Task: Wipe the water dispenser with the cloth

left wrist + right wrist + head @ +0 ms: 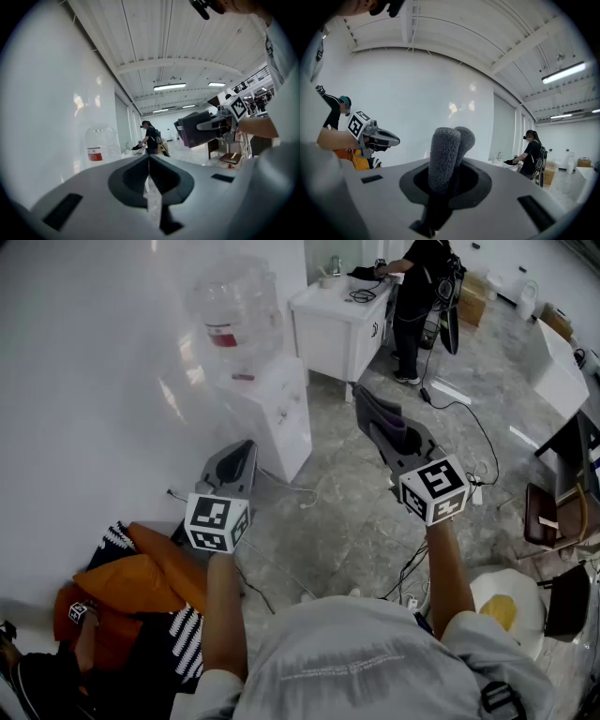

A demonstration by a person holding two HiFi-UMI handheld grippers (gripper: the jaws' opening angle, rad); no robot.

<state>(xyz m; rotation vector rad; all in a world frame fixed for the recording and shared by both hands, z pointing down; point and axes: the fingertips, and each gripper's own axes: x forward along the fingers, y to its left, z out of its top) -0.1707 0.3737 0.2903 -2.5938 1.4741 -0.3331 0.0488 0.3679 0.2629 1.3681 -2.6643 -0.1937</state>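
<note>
Near the water dispenser (279,413), the right gripper (382,435) pinches the cloth (373,407) in its fingers — left gripper (246,448) fingers closed, empty.

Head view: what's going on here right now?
A person holds a gripper in each hand. The right gripper is shut on a folded grey fleecy cloth; the left gripper is shut and empty. Both are held short of the white water dispenser with its clear bottle, so wiping has not begun.
</note>
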